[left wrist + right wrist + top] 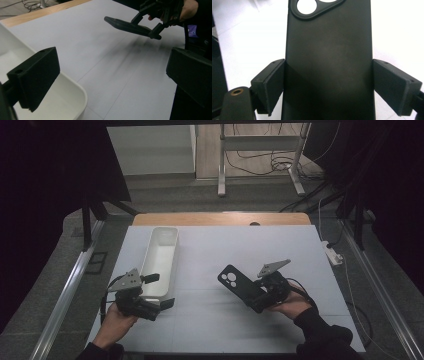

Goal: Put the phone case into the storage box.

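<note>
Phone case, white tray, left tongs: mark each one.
phone case (239,285), high view, middle of its back.
white tray (172,251), high view, right wall.
left tongs (159,290), high view, midway between the tips.

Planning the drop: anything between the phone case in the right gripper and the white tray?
Nothing visible lies on the bare table between the phone case, gripped by the right gripper, and the white tray. The left gripper, jaws open, straddles the tray's near corner.

A lab-like recording bay: dark curtains (45,195) flank the white table (225,320), cables (265,162) and a metal stand (260,150) at top centre.
</note>
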